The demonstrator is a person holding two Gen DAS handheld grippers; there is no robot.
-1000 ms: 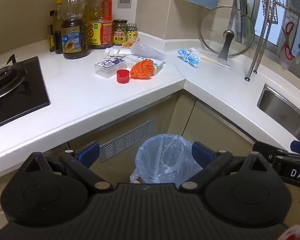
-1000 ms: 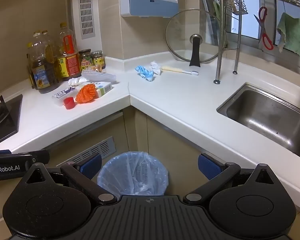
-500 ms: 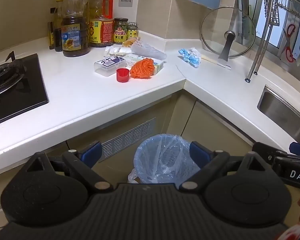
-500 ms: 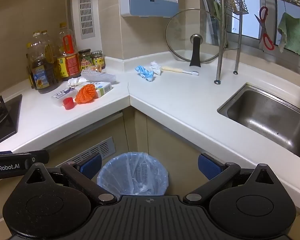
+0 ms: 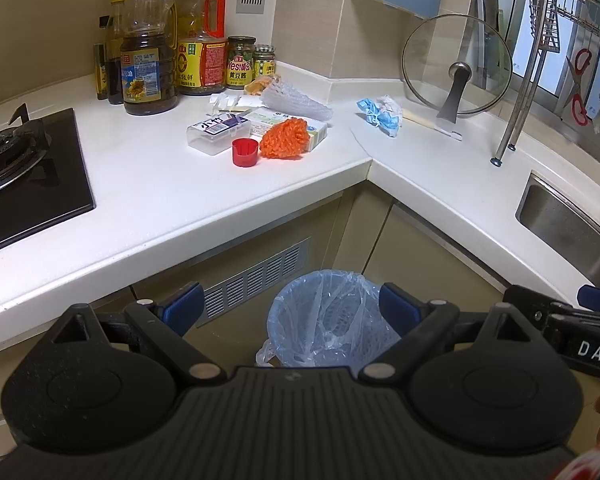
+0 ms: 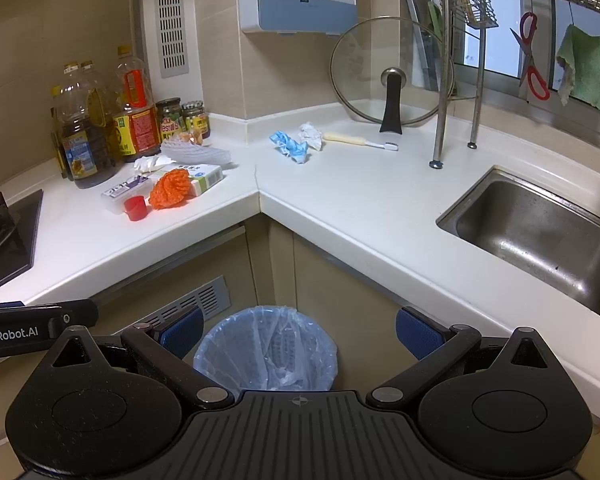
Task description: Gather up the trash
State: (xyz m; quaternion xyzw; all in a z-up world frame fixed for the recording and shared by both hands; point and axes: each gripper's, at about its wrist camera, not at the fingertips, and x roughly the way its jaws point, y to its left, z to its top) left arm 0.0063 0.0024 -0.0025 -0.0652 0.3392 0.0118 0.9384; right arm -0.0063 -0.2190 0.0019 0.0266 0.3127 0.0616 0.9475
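Upright, the lined bin [image 6: 265, 350] opens upward.

A blue-lined bin [image 5: 332, 320] is set on the floor below the counter corner. An orange net [image 5: 286, 143], red cap [image 5: 245, 152] and blue mask [image 5: 374, 114] are left above it.

Your bin [image 5: 328, 320] sits on the floor below the counter [image 5: 172, 200] corner | cap [image 5: 245, 152], mesh [image 5: 286, 138], boxes [image 5: 220, 130] left of the corner | bottles [image 5: 160, 48] behind | mask [image 5: 376, 114] right | sink [image 6: 540, 232] far right
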